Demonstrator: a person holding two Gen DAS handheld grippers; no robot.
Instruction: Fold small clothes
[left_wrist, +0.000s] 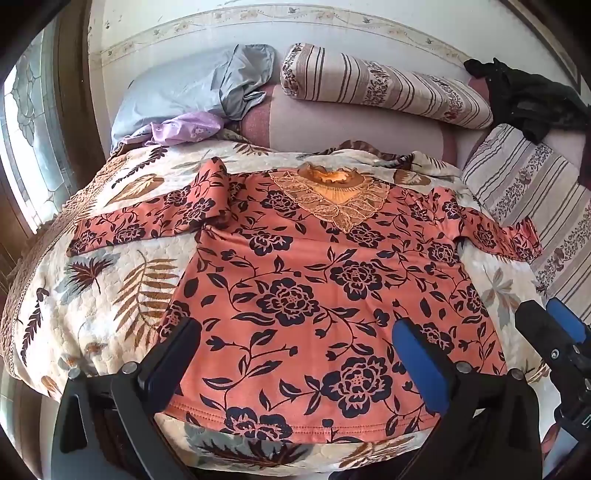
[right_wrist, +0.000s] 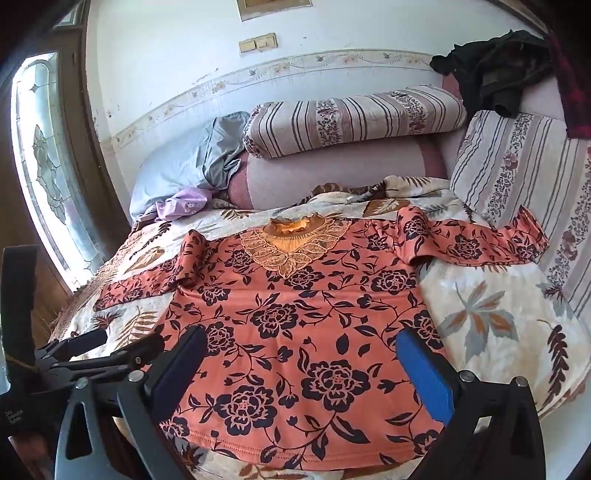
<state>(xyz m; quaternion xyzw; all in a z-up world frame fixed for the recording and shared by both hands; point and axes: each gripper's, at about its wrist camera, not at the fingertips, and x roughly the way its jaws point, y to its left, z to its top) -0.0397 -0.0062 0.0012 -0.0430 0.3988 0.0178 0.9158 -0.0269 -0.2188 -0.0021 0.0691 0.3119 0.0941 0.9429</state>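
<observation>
- While both tools hover above the near hem, the orange floral top (left_wrist: 314, 280) lies spread flat on the leaf-print quilt (left_wrist: 110, 295), collar at the far end, sleeves out to each side.
- Left gripper (left_wrist: 295, 354): jaws spread as wide as they go, nothing between them but air, hem just beneath.
- Right gripper (right_wrist: 301, 365): same story, gaping and empty, over the hem's right half.
- Bare quilt lies open left of the left gripper and right of the right one.
- Ahead, a striped bolster (left_wrist: 384, 86) and a grey pillow (left_wrist: 192, 88) close off the far edge; a striped cushion (right_wrist: 517, 177) crowds the right sleeve's cuff.
- The hem's near corners are hidden behind the fingers.
- Dark clothing (right_wrist: 491, 74), far right, is too crumpled to identify.
</observation>
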